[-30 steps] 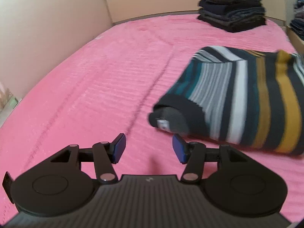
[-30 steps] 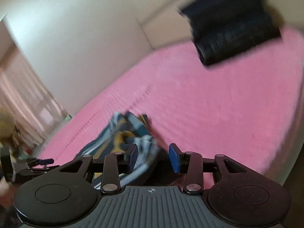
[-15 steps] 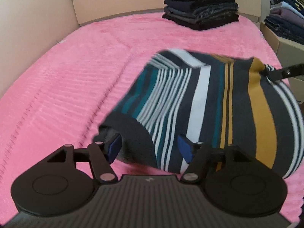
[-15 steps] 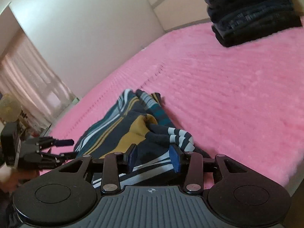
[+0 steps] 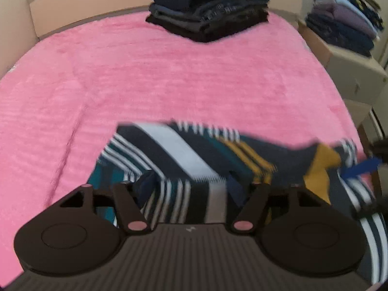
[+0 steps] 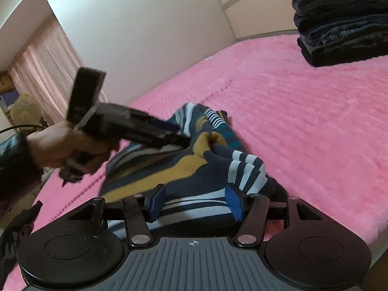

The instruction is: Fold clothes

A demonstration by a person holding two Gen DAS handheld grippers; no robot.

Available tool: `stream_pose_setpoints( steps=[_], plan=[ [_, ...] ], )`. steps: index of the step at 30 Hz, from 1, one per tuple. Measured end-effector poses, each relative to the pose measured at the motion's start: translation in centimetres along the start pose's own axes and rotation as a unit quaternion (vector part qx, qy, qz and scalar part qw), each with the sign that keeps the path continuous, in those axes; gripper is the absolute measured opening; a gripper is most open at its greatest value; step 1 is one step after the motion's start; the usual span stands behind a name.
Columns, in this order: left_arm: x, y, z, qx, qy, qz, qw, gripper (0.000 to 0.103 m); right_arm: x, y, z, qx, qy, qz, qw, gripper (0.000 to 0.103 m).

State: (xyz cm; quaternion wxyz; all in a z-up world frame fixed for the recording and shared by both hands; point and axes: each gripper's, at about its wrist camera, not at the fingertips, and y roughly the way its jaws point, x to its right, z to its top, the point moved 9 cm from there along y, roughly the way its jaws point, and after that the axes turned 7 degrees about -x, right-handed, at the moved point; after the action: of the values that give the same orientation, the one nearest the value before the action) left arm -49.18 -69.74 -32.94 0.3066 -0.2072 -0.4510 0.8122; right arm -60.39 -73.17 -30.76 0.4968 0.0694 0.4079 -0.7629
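Both grippers angled down over one striped sweater [image 6: 194, 169] lying crumpled on the pink bedspread [image 6: 315, 133]. The left gripper [image 5: 191, 186] and right gripper [image 6: 195, 202] were opening, sweater between, ungripped. One dark folded stack [image 5: 208, 7] stood behind.

The bedspread [image 5: 169, 77] is showing up bright pink all over. The sweater [image 5: 194, 160] lying on it is looking pretty wild: navy base with white, teal and mustard stripes, some thin, some wide. The stack of folded clothes [image 5: 208, 7] at the far end is reading as dark navy and charcoal. Both grippers are wearing blue pads [image 6: 234, 201] on black fingers. The curtains [image 6: 46, 72] are glowing pale pink, and the wall [image 6: 150, 24] is looking off-white.
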Motion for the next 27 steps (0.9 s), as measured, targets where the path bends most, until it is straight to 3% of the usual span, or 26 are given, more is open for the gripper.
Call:
stream_pose_setpoints(
  steps=[6, 10, 13, 14, 16, 18, 21, 23, 27],
  plan=[
    [0.2, 2.2, 2.3, 0.002, -0.003, 0.002, 1.0000, 0.068, 1.1, 0.0, 0.6, -0.001, 0.017, 0.003, 1.000, 0.058],
    [-1.1, -1.9, 1.3, 0.026, -0.035, 0.019, 0.9988, 0.058, 0.7, -0.8, 0.4, -0.017, 0.025, -0.005, 1.000, 0.058],
    [-2.0, -6.6, -0.8, 0.051, -0.048, 0.044, 0.9966, 0.058, 0.2, -2.4, 0.2, -0.022, 0.031, -0.032, 0.999, 0.058],
    [-2.1, -8.0, -1.8, 0.055, -0.047, 0.052, 0.9960, 0.059, -0.1, -3.0, 0.1, -0.021, 0.036, -0.035, 0.999, 0.060],
    [-2.1, -10.7, -4.2, 0.059, -0.037, 0.078, 0.9945, 0.060, -0.7, -4.2, -0.6, -0.019, 0.051, -0.032, 0.998, 0.083],
    [-1.9, -12.9, -6.7, 0.062, -0.024, 0.101, 0.9927, 0.062, -1.8, -4.8, -1.7, -0.026, 0.056, -0.020, 0.998, 0.083],
    [-0.5, -14.9, -10.7, 0.068, 0.022, 0.138, 0.9878, 0.067, -3.6, -4.9, -3.7, -0.048, 0.048, -0.001, 0.998, 0.083],
    [0.9, -14.9, -13.0, 0.065, 0.080, 0.175, 0.9792, 0.071, -4.7, -4.2, -5.0, -0.070, 0.038, 0.007, 0.997, 0.083],
    [4.2, -13.1, -17.3, 0.037, 0.224, 0.224, 0.9477, 0.072, -7.9, -3.3, -6.1, -0.082, -0.025, 0.010, 0.996, 0.083]
  ],
)
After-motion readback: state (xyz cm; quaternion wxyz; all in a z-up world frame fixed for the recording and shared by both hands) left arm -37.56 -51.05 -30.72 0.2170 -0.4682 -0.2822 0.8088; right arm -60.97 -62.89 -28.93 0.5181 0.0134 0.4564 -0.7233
